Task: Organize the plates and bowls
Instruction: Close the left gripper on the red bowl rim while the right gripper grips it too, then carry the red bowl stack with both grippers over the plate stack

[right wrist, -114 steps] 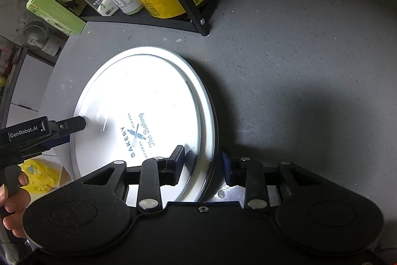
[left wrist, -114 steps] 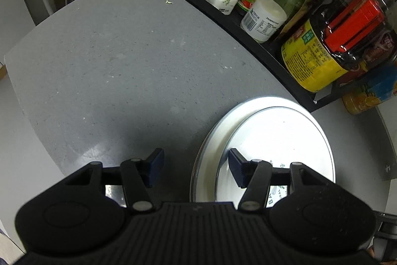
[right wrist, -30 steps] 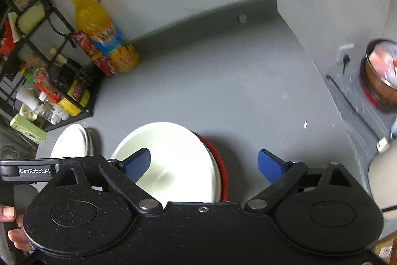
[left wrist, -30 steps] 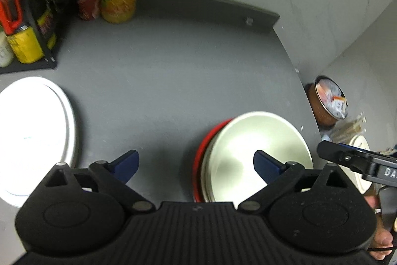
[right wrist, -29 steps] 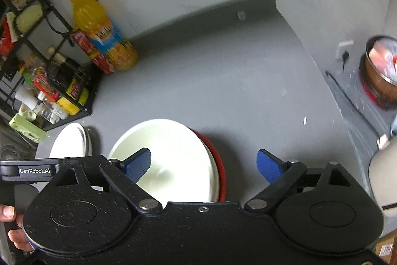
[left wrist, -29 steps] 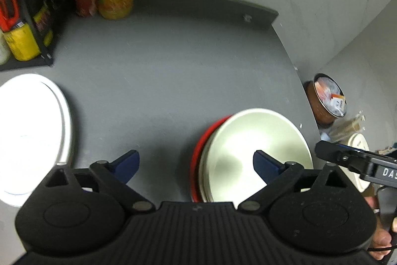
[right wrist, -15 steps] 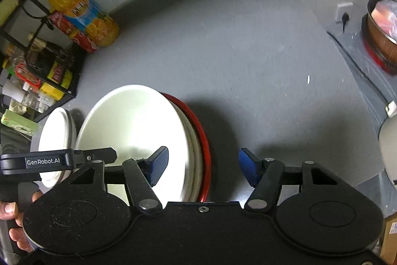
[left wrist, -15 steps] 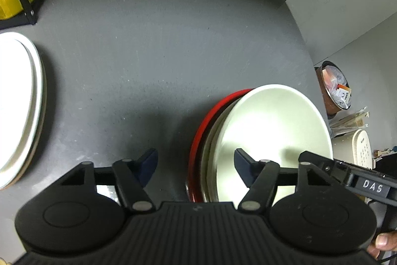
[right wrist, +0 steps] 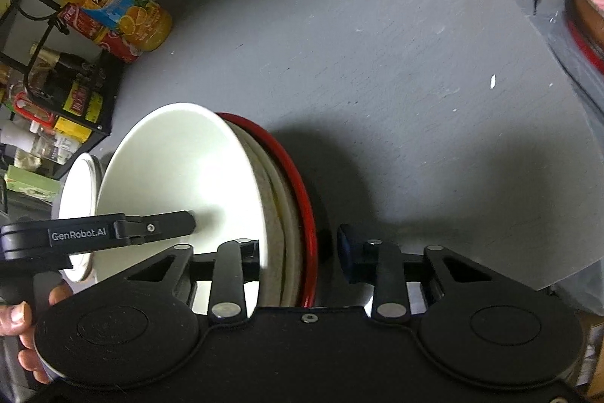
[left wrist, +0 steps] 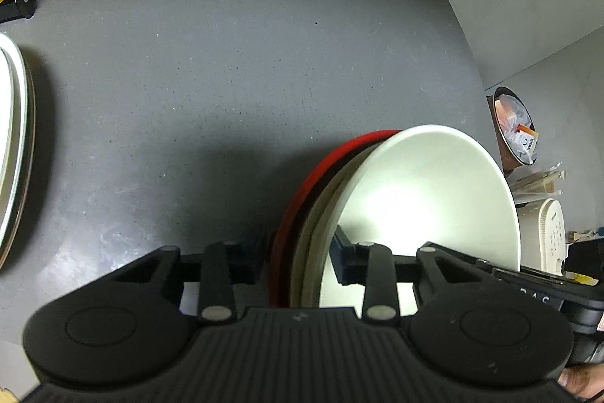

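The stacked bowls, white nested in a red one, stood between both grippers' fingers on the grey counter. The left gripper and right gripper each straddled the rims, fingers half-closed; contact uncertain. White plates lay well left.

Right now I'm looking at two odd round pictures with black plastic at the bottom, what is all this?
Each picture comes from a fisheye camera on a handheld two-finger tool; a person holds one in each hand. The black shapes are the tools' own bodies. The left tool straddles one edge of a stack of bowls, white on top and red underneath; the right tool straddles the opposite edge. The stack sits on a grey counter, with white plates beside it and an orange drink bottle behind.
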`<state>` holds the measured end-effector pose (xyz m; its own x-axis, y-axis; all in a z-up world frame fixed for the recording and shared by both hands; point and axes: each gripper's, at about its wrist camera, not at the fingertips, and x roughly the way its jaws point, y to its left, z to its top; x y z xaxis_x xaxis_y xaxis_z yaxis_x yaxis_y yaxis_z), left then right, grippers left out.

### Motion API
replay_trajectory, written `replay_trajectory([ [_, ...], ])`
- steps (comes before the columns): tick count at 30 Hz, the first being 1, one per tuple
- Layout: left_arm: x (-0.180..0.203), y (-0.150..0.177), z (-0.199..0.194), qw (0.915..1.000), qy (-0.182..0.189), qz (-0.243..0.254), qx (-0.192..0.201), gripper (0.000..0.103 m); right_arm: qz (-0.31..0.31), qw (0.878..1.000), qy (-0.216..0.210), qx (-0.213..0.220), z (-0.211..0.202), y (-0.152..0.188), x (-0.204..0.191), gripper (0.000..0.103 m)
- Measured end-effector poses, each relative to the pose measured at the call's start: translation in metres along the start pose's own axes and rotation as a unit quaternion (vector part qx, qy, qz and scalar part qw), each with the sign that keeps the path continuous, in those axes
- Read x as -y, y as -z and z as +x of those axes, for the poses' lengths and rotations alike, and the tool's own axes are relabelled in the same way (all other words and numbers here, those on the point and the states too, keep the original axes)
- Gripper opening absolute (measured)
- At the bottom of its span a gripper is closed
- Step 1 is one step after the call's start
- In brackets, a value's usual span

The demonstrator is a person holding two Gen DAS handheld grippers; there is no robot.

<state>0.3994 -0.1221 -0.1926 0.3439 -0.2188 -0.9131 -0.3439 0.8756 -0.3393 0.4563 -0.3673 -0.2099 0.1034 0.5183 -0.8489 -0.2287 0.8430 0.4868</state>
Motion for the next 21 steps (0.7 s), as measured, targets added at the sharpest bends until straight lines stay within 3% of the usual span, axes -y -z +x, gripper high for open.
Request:
replay_trajectory([
  [12, -0.007, -0.002, -0.006, 0.9997, 0.014, -0.018, -0.013, 0.032, 0.002, 1.0, -0.013, -0.002, -0.003, 0.001, 0.0, 0.03],
  [21, -0.021, 0.007, -0.036, 0.9987, 0.022, -0.044, 0.016, 0.032, -0.018, 0.999, -0.032, 0.007, -0.013, 0.001, -0.019, 0.031],
])
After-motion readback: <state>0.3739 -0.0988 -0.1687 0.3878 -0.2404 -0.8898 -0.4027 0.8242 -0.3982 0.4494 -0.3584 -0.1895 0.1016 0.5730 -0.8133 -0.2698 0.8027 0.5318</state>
